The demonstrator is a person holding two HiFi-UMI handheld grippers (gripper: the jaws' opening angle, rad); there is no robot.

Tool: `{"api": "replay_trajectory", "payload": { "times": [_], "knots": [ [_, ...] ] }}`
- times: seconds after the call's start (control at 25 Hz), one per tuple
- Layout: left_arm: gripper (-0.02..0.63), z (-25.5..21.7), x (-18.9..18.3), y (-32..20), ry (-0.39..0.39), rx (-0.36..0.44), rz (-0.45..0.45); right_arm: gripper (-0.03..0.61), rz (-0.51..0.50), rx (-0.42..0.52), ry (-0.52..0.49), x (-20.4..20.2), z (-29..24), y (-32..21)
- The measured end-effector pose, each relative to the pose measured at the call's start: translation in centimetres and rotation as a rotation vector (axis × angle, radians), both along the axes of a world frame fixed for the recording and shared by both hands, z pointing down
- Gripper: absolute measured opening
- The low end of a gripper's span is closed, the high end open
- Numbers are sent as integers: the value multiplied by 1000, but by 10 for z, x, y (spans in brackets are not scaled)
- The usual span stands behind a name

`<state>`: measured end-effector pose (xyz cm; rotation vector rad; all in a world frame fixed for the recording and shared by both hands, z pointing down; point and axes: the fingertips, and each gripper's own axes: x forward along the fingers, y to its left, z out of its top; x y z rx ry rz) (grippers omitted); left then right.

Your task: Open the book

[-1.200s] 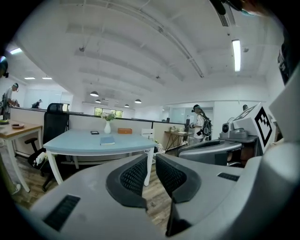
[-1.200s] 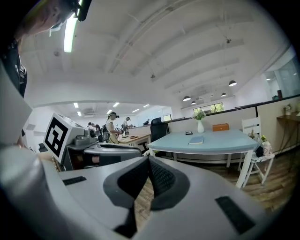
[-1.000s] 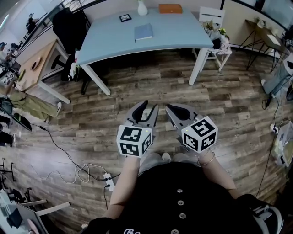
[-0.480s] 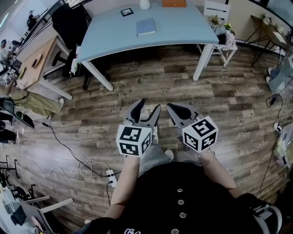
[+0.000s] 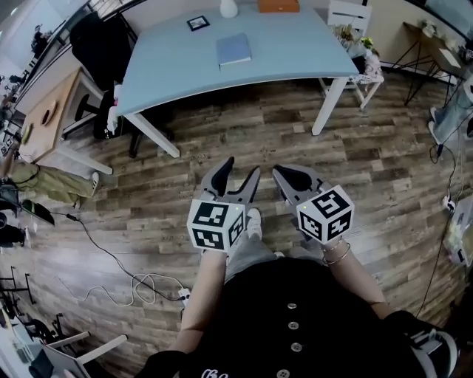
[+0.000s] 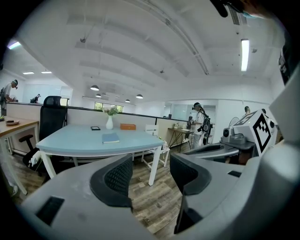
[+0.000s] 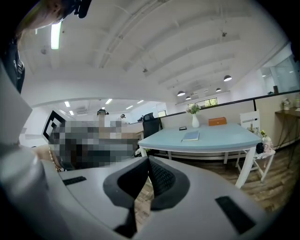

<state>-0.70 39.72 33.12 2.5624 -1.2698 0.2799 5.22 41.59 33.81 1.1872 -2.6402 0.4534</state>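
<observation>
The thin light-blue book (image 5: 233, 50) is seen lying, probably closed, on the pale blue table (image 5: 295, 52) at top centre. On the left gripper (image 5: 240, 168) the jaws were just spread wide, only wooden floor (image 6: 154, 201) between; on the right gripper (image 5: 284, 173) they're clamped together.

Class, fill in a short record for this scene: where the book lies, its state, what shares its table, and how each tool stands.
book: blue book, closed, flat on the light blue table
also on table: white vase, orange box, small dark frame
left tool: jaws apart, just been opening, nothing between them
right tool: jaws together, empty
position: both tools over the wooden floor, short of the table; book untouched
</observation>
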Motion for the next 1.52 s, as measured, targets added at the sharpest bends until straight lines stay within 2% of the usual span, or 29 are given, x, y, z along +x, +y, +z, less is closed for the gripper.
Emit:
{"api": "replay_trajectory", "payload": {
  "times": [0.4,0.72,1.0,1.2,1.52],
  "knots": [
    [229,-6,-32,-93,2,-2,41,2,81,34,-9,-23,-16,-91],
    [229,-9,-60,-146,0,13,68,2,101,22,-7,-45,-12,-144],
    [229,-2,-64,-164,12,-6,84,2,93,17,-27,-61,-13,-162],
    [229,1,-62,-170,11,-14,104,2,118,-21,-45,-52,-4,-169],
    [229,9,-63,-190,16,-32,87,2,137,-25,-56,-41,-2,-189]
  ]
}}
